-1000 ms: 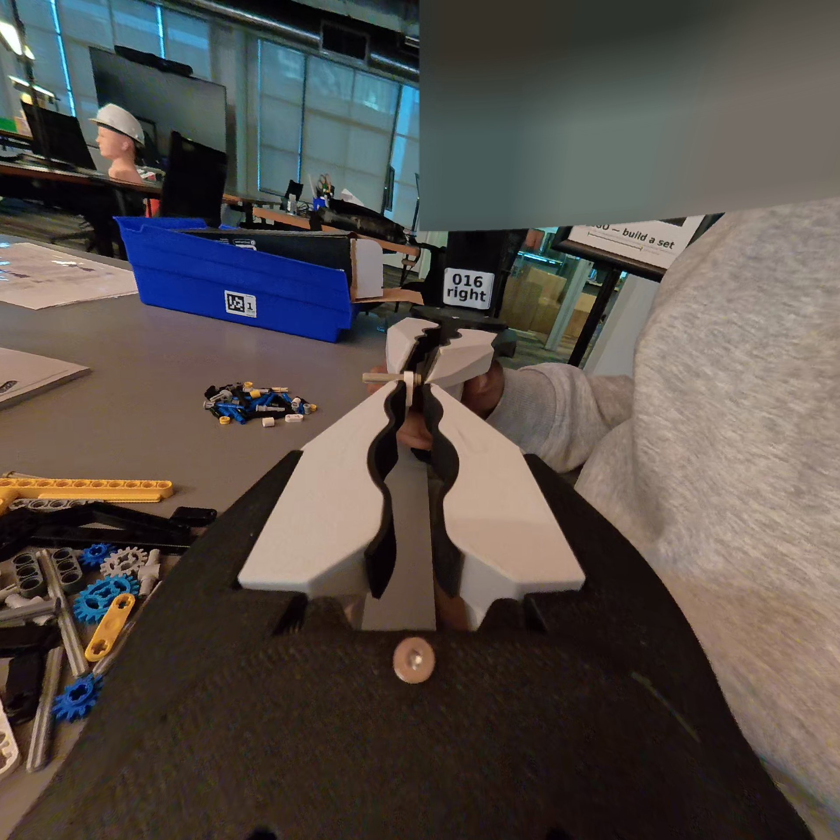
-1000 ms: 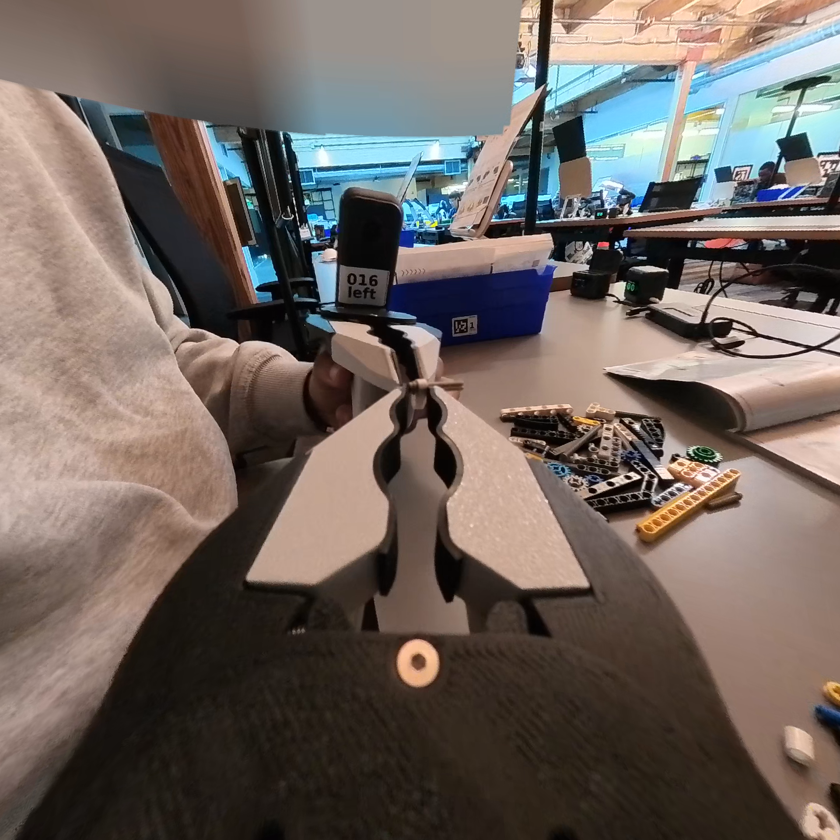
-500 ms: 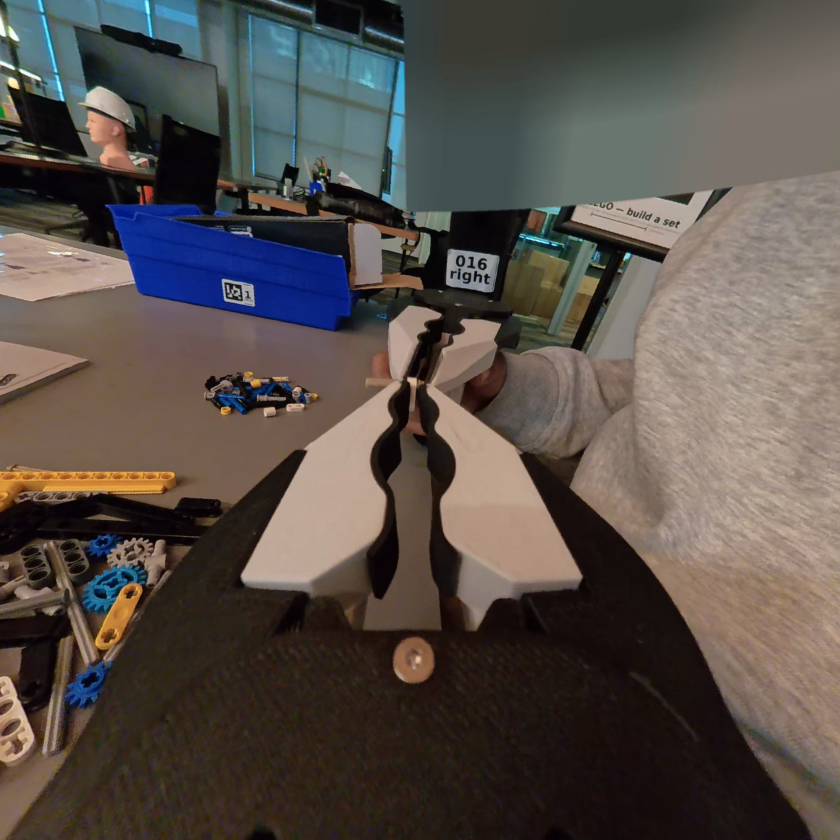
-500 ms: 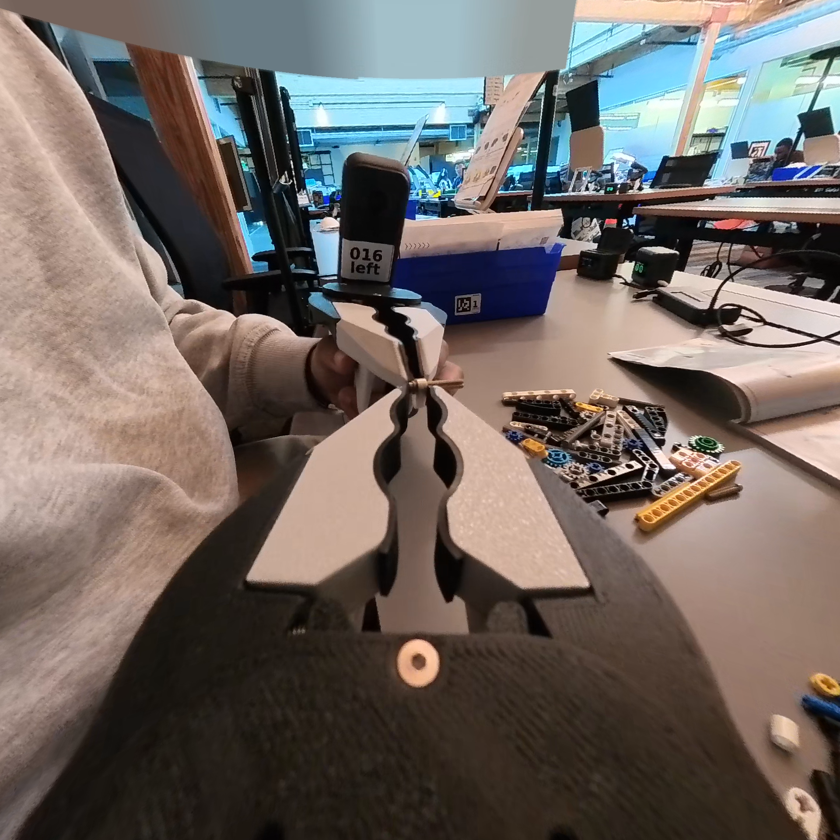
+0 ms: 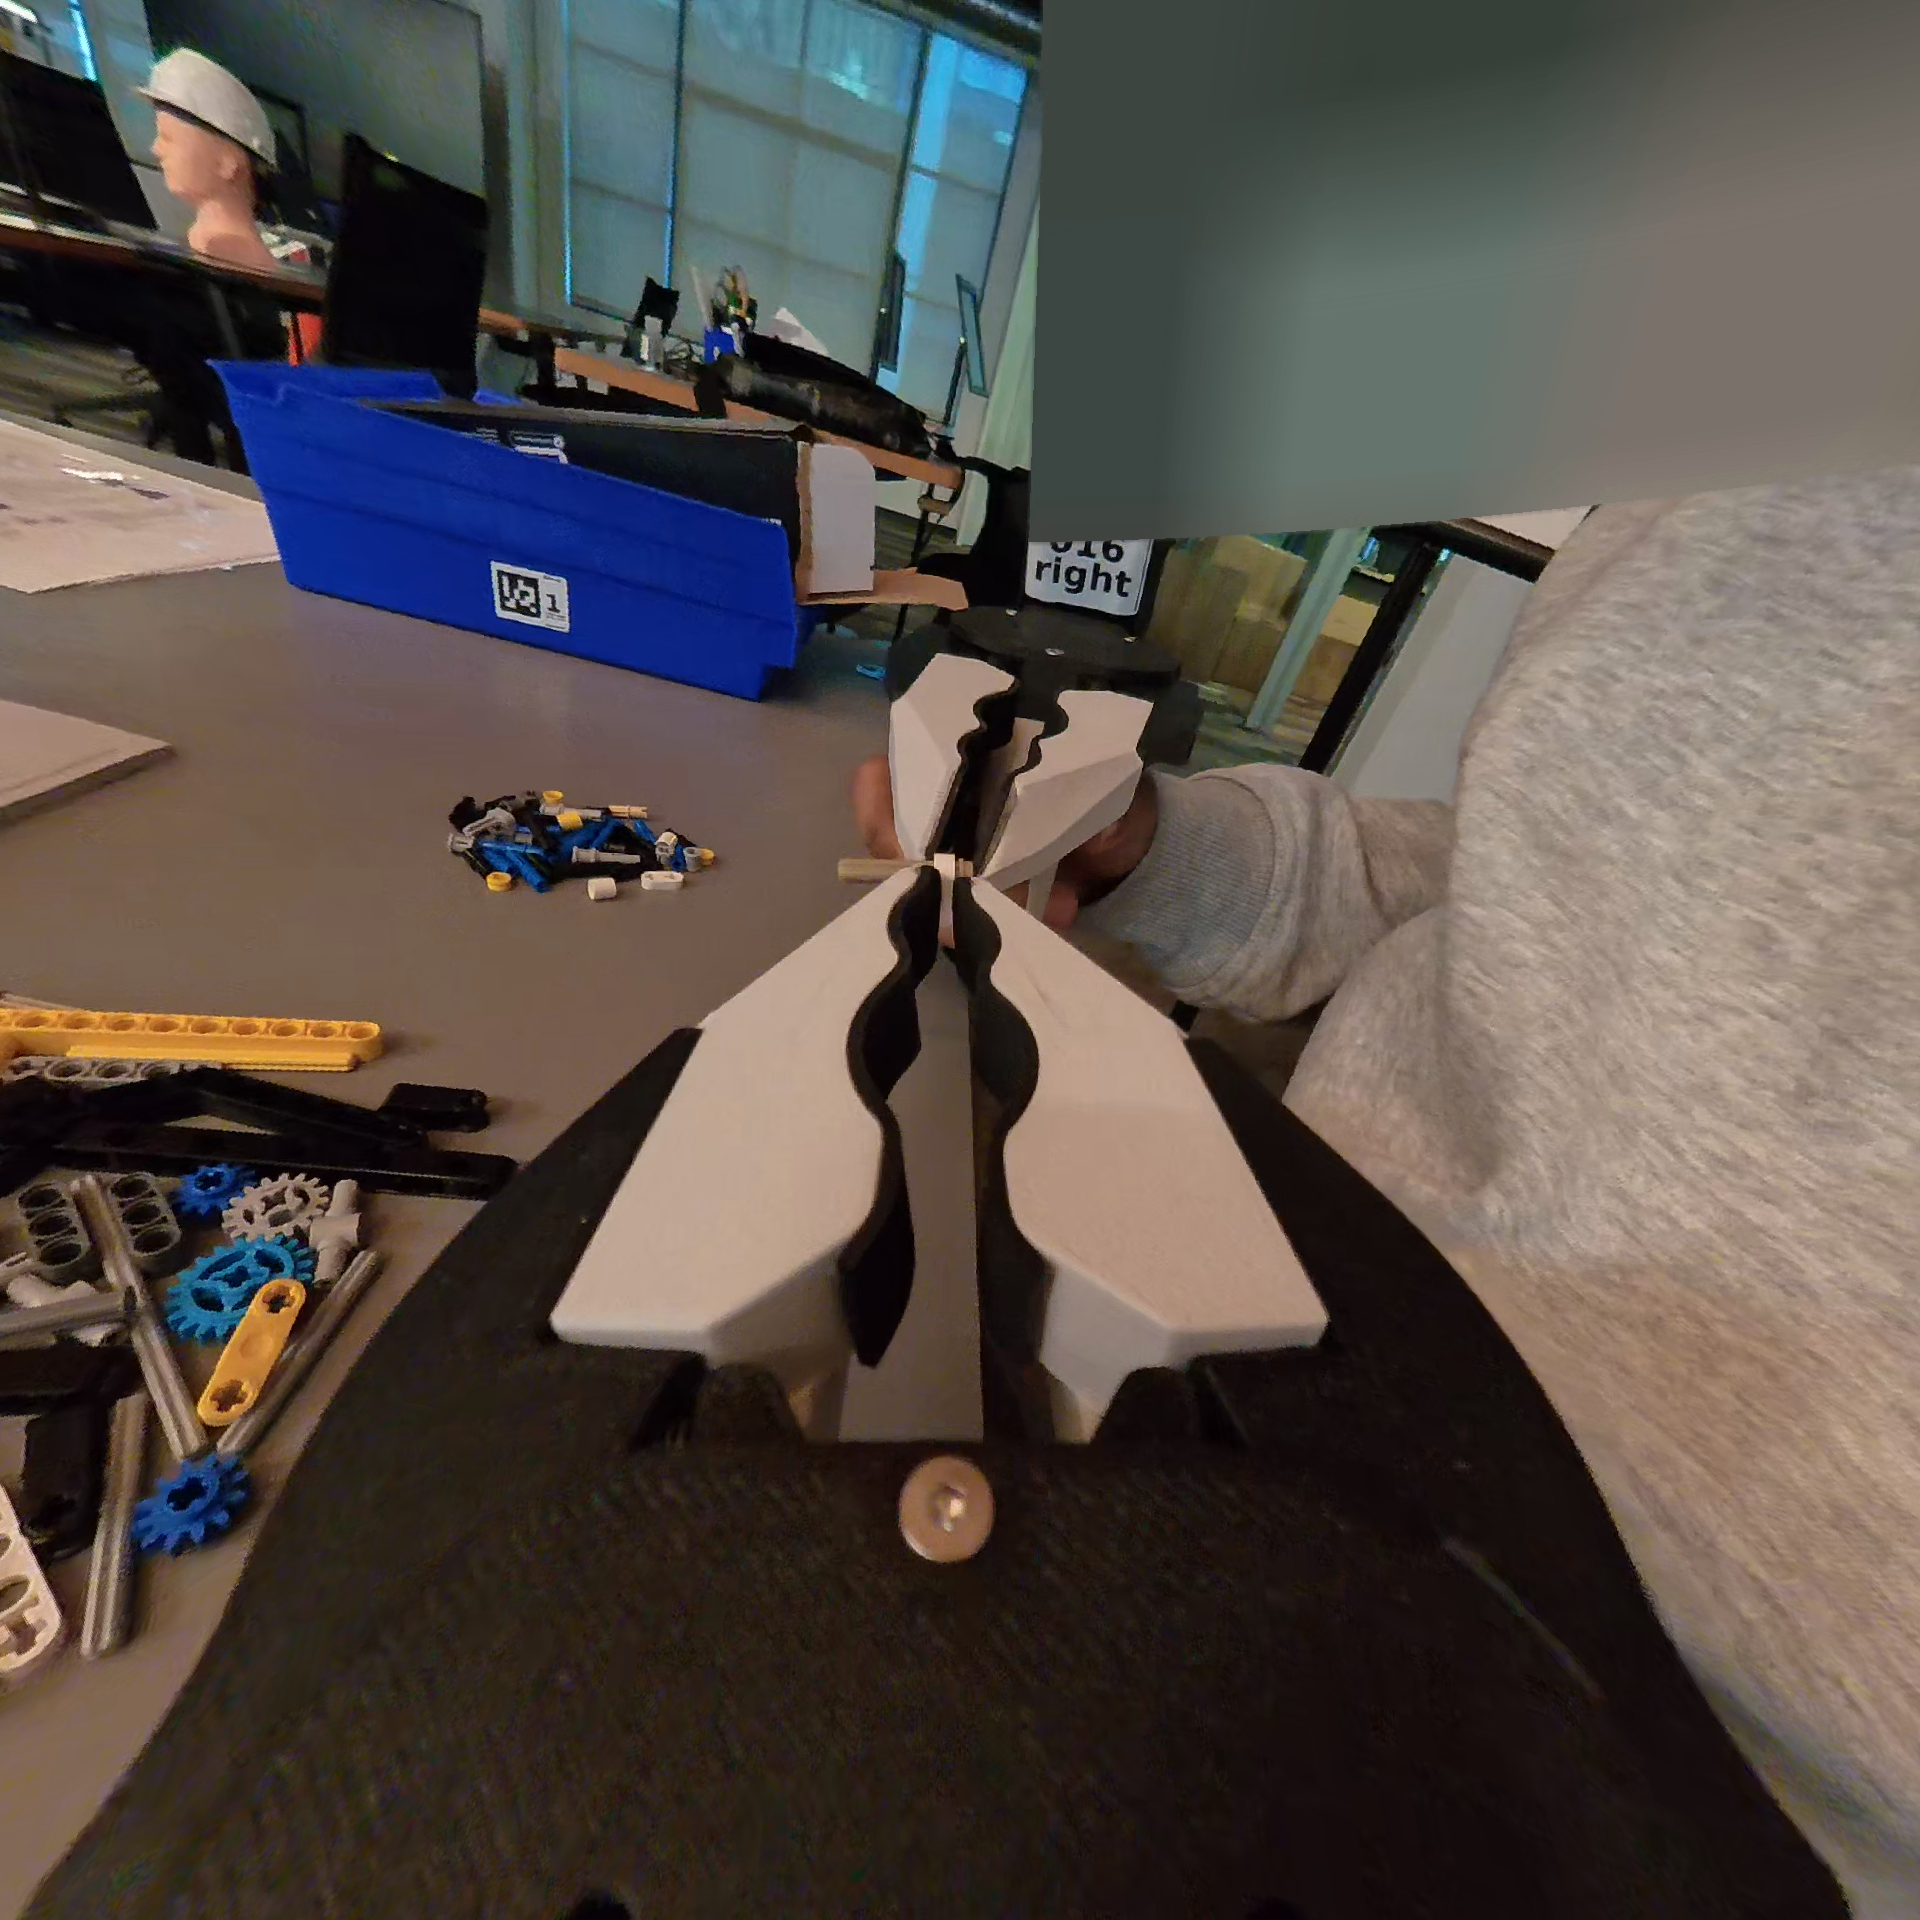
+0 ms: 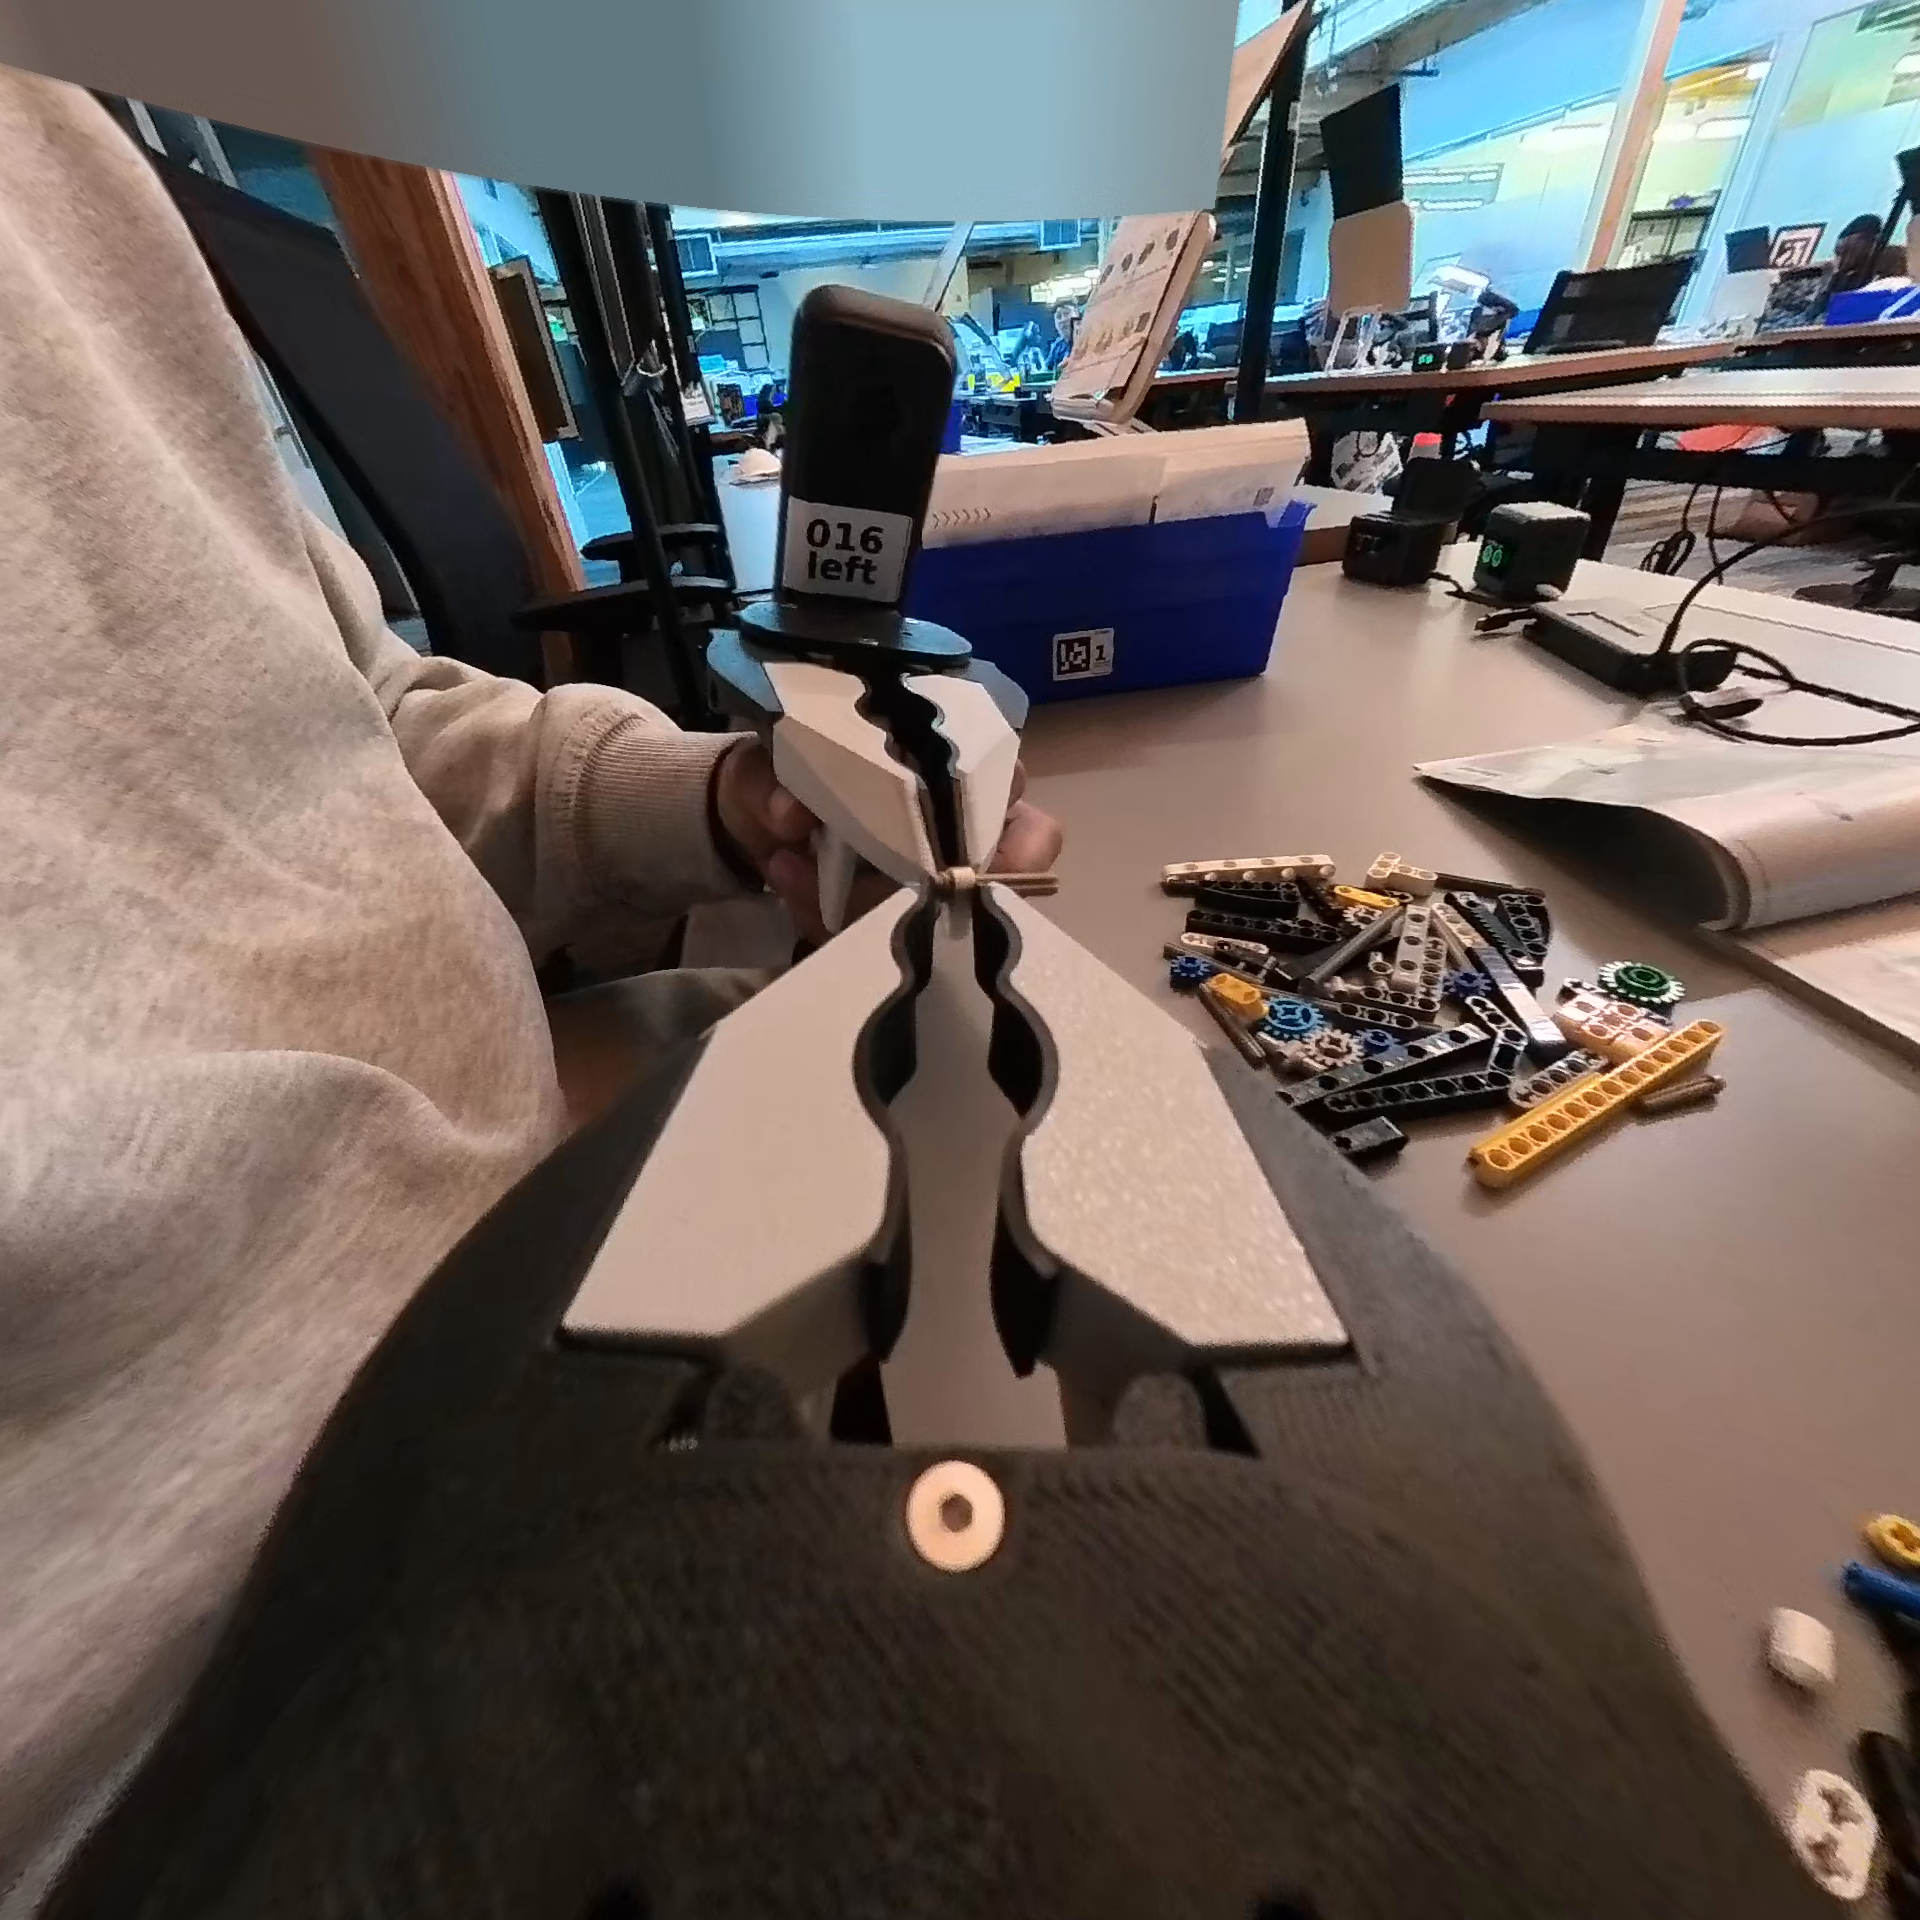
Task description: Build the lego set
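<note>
A small tan pin (image 5: 860, 871), with a pale bush (image 5: 943, 865) on it, is held in the air between the two tools, above the near edge of the surface (image 5: 312, 790) and in front of the person's grey sleeve (image 5: 1236, 883). The left tool (image 5: 940, 896) and the right tool (image 6: 951, 902) meet tip to tip, both nearly closed. Each appears to pinch part of this little assembly, but which tool grips the pin and which the bush cannot be told from either view (the contact is tiny and partly hidden by the tips). The pin's free end sticks out sideways, clear of both tools, probably so it remains free for the next part. Judged step: pressing or seating the bush along the pin; holding it aloft and opposed lets one tool push against the other instead of against the surface. The remaining stock lies sorted for reach: a small pile of pins (image 5: 577, 842) farther out, and a nearer heap of beams, axles and gears including a yellow beam (image 5: 197, 1039), a blue gear (image 5: 239, 1273) and black beams (image 5: 260, 1132). A blue bin (image 5: 499, 530) stands beyond, and an open booklet (image 6: 1704, 821) lies on the surface past the heap (likely the instructions). The build looks to be at an early stage.
</note>
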`<state>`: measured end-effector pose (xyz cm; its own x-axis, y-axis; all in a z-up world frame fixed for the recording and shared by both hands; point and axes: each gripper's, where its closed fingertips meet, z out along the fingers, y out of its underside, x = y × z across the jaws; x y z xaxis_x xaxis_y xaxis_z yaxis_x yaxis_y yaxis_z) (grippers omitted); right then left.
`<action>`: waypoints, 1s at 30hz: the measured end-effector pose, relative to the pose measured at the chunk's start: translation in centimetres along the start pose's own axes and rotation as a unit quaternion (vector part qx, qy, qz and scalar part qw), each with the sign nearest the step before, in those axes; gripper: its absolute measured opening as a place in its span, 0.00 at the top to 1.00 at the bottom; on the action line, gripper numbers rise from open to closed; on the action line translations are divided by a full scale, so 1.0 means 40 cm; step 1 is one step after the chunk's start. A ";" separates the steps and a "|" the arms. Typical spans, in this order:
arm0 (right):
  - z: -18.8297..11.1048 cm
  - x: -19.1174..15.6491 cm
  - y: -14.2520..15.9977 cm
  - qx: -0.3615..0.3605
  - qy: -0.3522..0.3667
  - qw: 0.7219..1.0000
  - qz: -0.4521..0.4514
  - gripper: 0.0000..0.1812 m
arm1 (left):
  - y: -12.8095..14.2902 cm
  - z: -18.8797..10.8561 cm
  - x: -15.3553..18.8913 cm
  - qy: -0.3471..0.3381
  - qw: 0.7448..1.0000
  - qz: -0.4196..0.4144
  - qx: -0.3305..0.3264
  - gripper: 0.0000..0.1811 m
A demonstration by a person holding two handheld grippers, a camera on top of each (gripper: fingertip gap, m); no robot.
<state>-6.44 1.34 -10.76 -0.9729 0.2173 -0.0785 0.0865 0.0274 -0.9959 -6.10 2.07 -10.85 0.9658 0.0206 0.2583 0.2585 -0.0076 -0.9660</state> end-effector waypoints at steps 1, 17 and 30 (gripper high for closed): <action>0.000 0.000 -0.001 -0.001 0.000 1.000 0.001 0.97 | -0.001 0.000 0.001 0.000 1.000 0.000 0.001 1.00; -0.003 0.000 0.007 -0.020 -0.002 1.000 0.006 0.98 | 0.003 0.004 0.001 -0.020 0.999 0.026 -0.010 1.00; -0.005 -0.001 -0.014 0.010 -0.005 1.000 0.004 0.98 | -0.018 0.003 0.007 -0.008 1.000 0.015 0.020 1.00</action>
<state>-6.39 1.49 -10.20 -0.9743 0.2077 -0.0872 0.0906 0.0065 -0.9959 -6.01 2.20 -10.10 0.9728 0.0373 0.2288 0.2277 0.0308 -0.9732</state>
